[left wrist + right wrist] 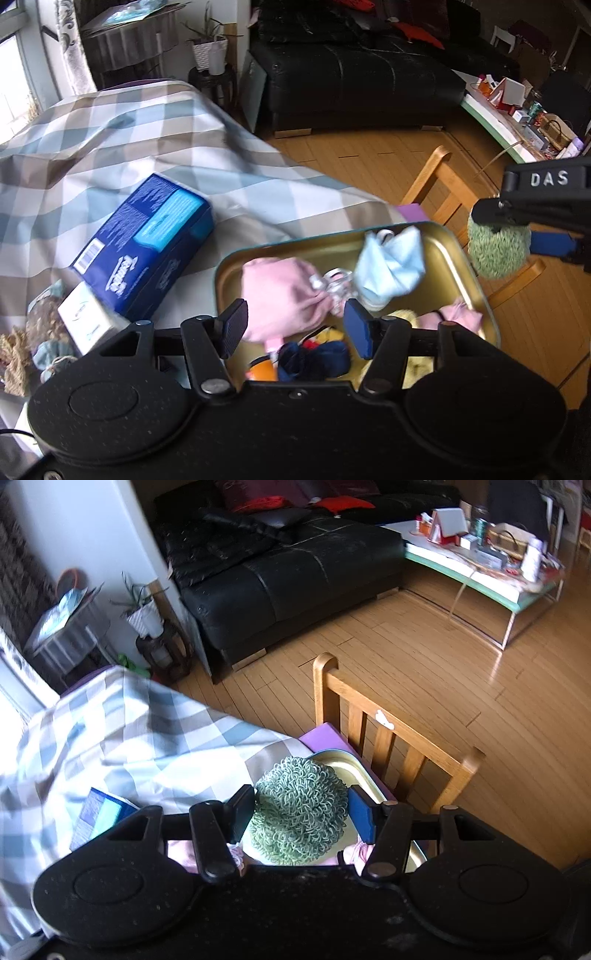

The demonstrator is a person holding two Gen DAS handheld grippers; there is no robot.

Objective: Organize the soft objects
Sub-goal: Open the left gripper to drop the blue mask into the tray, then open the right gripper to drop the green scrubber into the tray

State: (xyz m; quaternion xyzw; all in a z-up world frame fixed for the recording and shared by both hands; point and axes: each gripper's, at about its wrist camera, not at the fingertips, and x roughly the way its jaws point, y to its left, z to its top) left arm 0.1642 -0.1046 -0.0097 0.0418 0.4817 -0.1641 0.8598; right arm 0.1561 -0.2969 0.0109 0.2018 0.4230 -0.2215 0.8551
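A gold metal tray (pixel 448 258) sits at the table's right edge. It holds a pink cloth (pixel 280 295), a light blue cloth (pixel 391 264), a navy item (pixel 314 360), yellow pieces (pixel 402 315) and a small pink pouch (pixel 458 317). My left gripper (pixel 295 326) is open and empty just above the tray's near side. My right gripper (pixel 301 812) is shut on a green looped scrubby ball (pixel 299 812), held above the tray's far right corner (pixel 365 775). The ball also shows in the left wrist view (pixel 496 251).
A blue tissue box (pixel 147 236) and a small white box (pixel 88 321) lie on the checked tablecloth (pixel 110 140) left of the tray. Woven and fabric bits (pixel 33 339) lie at the far left. A wooden chair (pixel 391 738) stands right beside the tray.
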